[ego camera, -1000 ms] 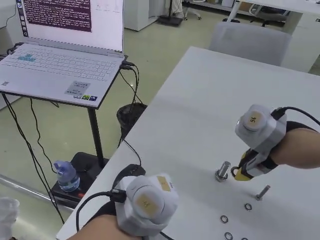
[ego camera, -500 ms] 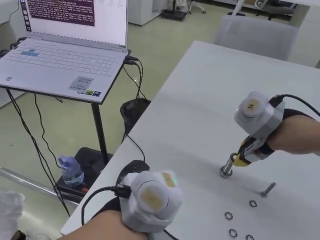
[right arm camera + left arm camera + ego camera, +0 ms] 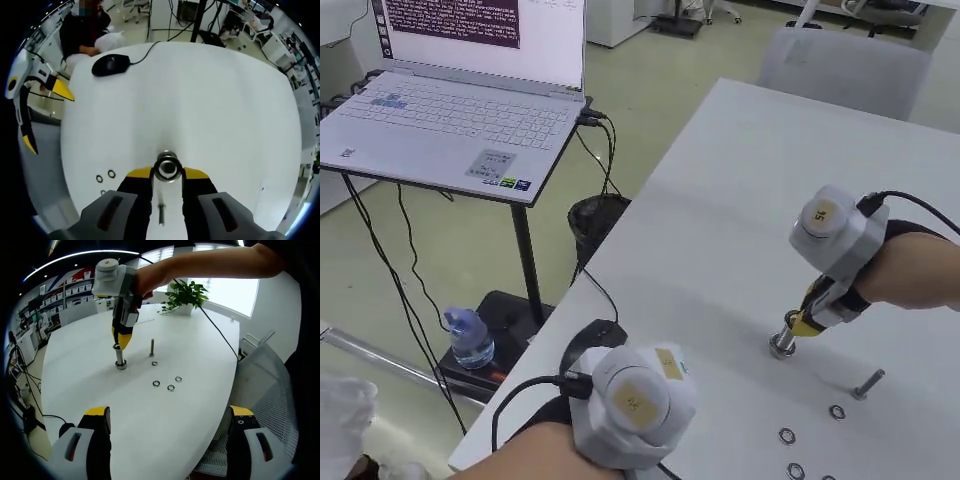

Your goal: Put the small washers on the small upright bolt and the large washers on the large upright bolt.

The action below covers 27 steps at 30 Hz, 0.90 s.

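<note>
My right gripper (image 3: 166, 173) is closed on the top of the big bolt (image 3: 120, 359), which stands on the white surface (image 3: 200, 100). My left gripper (image 3: 167, 415) is wide open and holds nothing. Washers (image 3: 156, 383) lie nearby.

Covered bolt top, tiny washers

In the head view the right gripper (image 3: 798, 323) covers the top of the large upright bolt (image 3: 782, 347) — whether a washer sits between its jaws cannot be told. The left gripper (image 3: 169, 415) has its jaws hidden under its own housing in that view. The loose washers (image 3: 787, 436) are too small to sort by size — one is cut by the bottom edge.
</note>
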Tool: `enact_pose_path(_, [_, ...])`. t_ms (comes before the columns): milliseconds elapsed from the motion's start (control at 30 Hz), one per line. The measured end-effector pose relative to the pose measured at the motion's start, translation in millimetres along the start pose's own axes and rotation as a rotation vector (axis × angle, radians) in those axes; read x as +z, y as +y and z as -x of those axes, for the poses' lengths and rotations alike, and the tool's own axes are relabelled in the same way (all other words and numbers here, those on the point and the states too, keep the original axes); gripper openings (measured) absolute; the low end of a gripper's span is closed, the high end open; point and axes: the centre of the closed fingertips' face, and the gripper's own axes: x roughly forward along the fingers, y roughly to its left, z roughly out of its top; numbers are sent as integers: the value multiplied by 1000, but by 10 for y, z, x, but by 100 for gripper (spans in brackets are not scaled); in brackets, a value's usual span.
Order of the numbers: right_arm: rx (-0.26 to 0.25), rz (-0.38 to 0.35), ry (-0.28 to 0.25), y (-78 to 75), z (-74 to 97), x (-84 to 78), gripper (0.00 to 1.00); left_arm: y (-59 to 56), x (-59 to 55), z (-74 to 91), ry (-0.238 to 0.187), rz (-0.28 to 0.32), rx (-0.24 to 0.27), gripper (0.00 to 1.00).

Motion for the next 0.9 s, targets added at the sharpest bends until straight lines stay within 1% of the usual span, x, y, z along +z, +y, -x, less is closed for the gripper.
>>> enact_pose_path(200, [2,1,11,-4,-76,-14,22,-24,-40,12,10,-2,-2,96])
enact_pose_path(333, [5,5,20,-6,-137,-22,22,-21,-81,16,23,-4,-1,96])
enact_pose_path(400, [6,8,30,-6,-179,-33,22,-22,-79,21,22,-6,0,96])
enact_pose_path(667, [14,4,40,4,-291,-37,22,-21,-81,42,20,-3,-2,95])
enact_pose_path(900, [11,-8,44,-6,-375,-43,22,-9,-93,49,20,1,-1,94])
